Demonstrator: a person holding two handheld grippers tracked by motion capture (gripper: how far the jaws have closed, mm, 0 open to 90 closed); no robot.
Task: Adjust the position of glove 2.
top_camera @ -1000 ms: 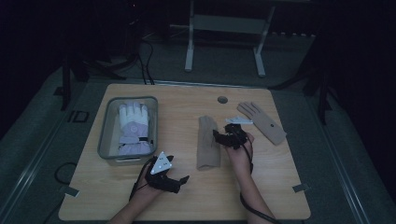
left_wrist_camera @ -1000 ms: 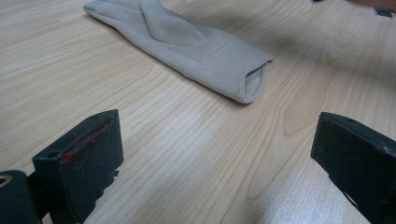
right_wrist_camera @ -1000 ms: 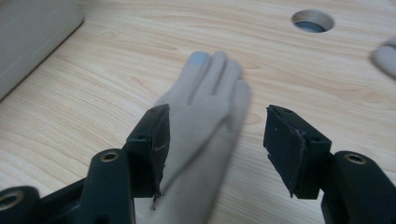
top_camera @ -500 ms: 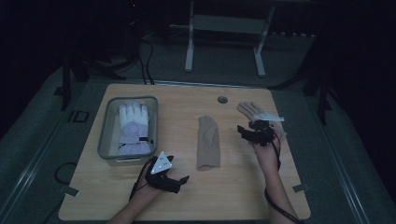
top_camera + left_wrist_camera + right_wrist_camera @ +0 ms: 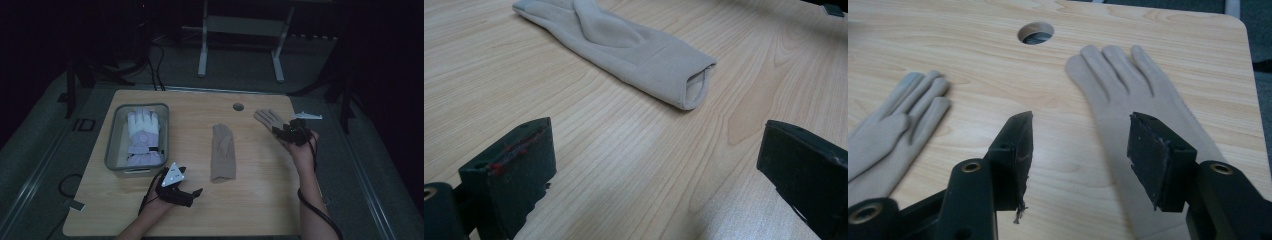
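So the person has two beige gloves laid out on the wooden table [image 5: 250, 210], and it looks like they're being sorted into pairs, since a white-and-lilac glove [image 5: 142, 137] already sits in the clear bin [image 5: 111, 150] by the table's left edge.

The right gripper [image 5: 290, 131] is over by the right edge, hovering above the flat glove [image 5: 1128, 95], which lies palm-down with its fingers pointing toward the far edge, near the round cable hole [image 5: 1035, 32]. Its jaws are partly apart with nothing pinched between them, and they've just been closing a little. From the right gripper view they straddle the cuff end, which seems like the sensible place to grab: the cuff is the thickest bit and lifts the whole glove without bunching the fingers.

The folded glove [image 5: 222, 152] lies in the middle of the table, cuff toward the near edge. In the left gripper view its open cuff faces the camera.

The left gripper [image 5: 187, 194] rests near the table's front edge, jaws spread wide and empty, aimed at that cuff. Probably parked there so it stays clear while the right hand works, yet ready to go for the middle glove.
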